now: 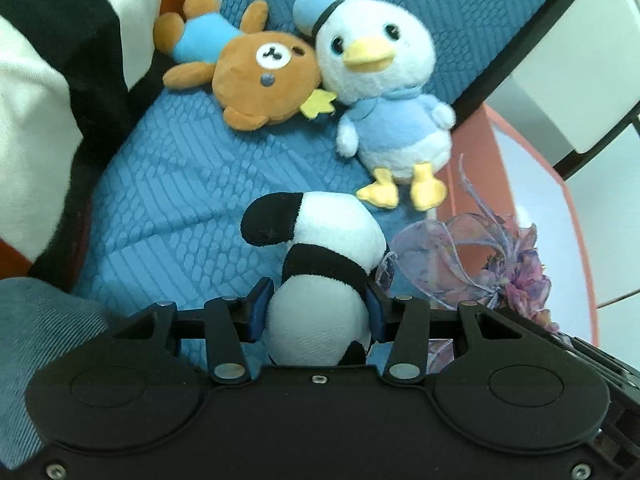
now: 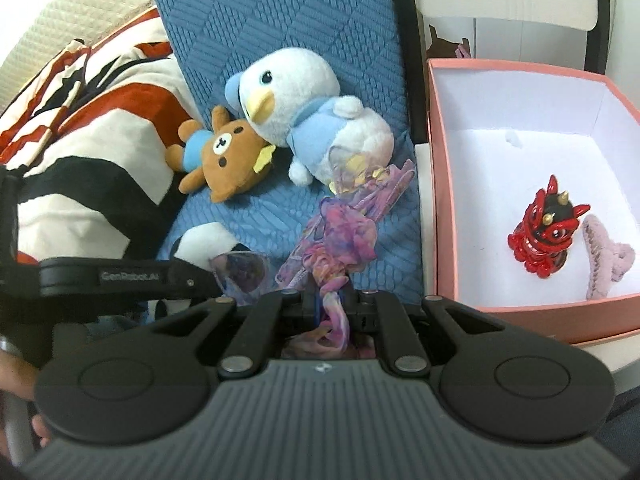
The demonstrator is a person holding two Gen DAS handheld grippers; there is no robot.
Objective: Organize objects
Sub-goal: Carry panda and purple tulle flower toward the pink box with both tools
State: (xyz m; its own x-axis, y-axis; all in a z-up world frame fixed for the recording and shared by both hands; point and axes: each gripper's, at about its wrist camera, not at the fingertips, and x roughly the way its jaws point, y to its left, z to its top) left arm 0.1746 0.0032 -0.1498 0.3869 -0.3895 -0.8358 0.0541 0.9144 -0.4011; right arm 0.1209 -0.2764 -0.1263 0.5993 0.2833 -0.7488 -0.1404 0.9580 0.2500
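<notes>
Left gripper (image 1: 318,312): closed on the panda toy (image 1: 320,276), low centre of the left wrist view; I see the blue pads pressing its white body from both sides.
Panda risk: I have it by one rounded end, and the rest hangs out past the fingers. I think soft stuffing could squeeze out of the grip if I swing it fast.
Bear toy (image 1: 244,74): lying on the blue cushion (image 1: 160,184), upper centre of that view, its head touching the duck toy (image 1: 376,80) to its right. Both are yet to be picked up, I judge.
Right gripper (image 2: 329,300): closed on the purple ribbon flower (image 2: 340,240), low centre of the right wrist view; a twist of its fabric is pinched between the fingers.
Ribbon risk: its far end lies against the duck's feet, so I fear loose loops may snag or tug the duck when I move it. The thin fabric could also slide free.
Crowding risk: the left tool's arm shows at lower left of the right view, just beside the ribbon; the two loads could tangle.
Pink box (image 2: 434,184): open, right side of the right view, beside the cushion.
Box contents: a red lion figure (image 2: 540,232) and a pale pink hair clip (image 2: 604,260) touching it, both near the front right corner; the rest of the floor is bare.
</notes>
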